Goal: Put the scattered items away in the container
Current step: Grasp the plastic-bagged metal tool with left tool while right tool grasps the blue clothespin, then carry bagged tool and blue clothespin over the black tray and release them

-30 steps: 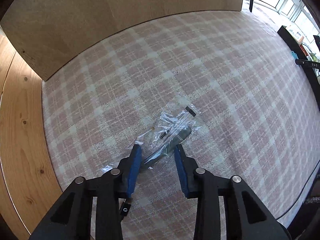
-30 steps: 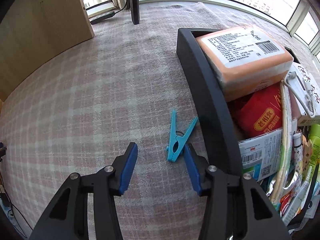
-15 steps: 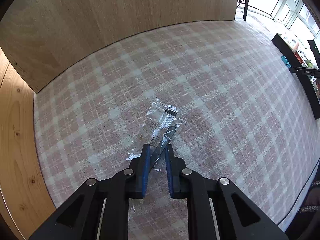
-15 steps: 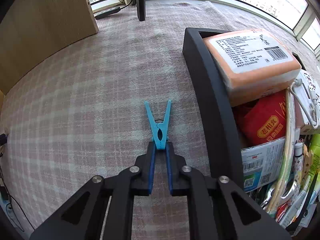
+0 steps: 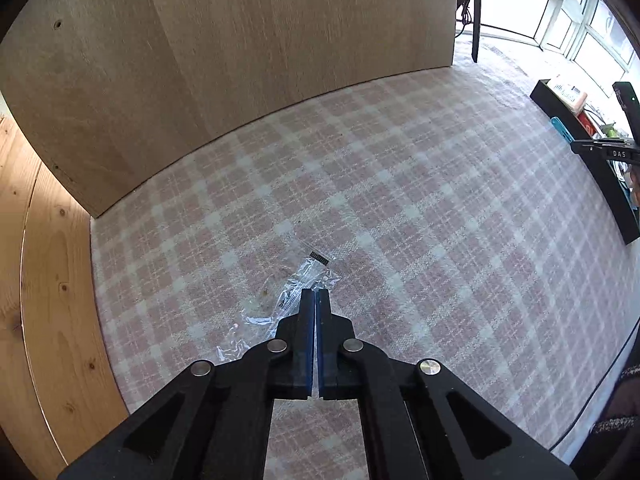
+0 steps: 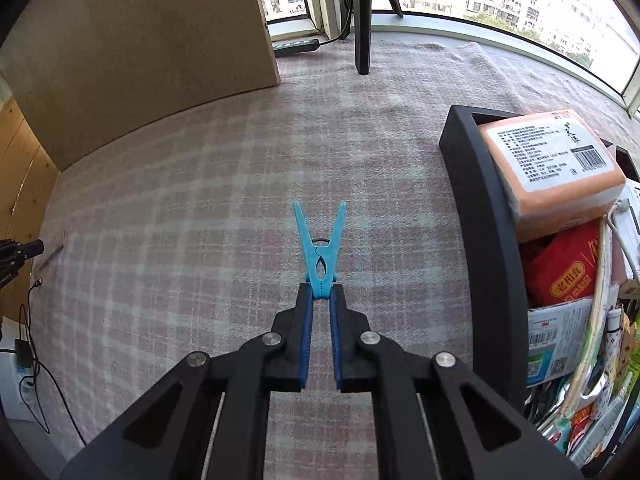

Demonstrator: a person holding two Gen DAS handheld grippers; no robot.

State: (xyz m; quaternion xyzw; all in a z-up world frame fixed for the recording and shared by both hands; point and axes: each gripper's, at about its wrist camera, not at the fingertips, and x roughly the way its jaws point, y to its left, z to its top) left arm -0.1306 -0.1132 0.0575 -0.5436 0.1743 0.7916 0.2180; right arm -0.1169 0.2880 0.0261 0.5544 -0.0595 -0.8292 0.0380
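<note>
1. Left tongs (image 5: 315,294) reach in from 6 o'clock toward 12, blue pads pressed nearly together, nipping the clear plastic bag (image 5: 298,290).
2. Right tongs (image 6: 319,294) likewise point toward 12 o'clock, clamped on the blue clothespin (image 6: 320,254).

We see crinkled clear plastic packet (image 5: 298,294) mid-frame; light-blue plastic clothespin (image 6: 320,254) centre, legs splayed upward; black rectangular container (image 6: 490,240) right, crammed full.
</note>
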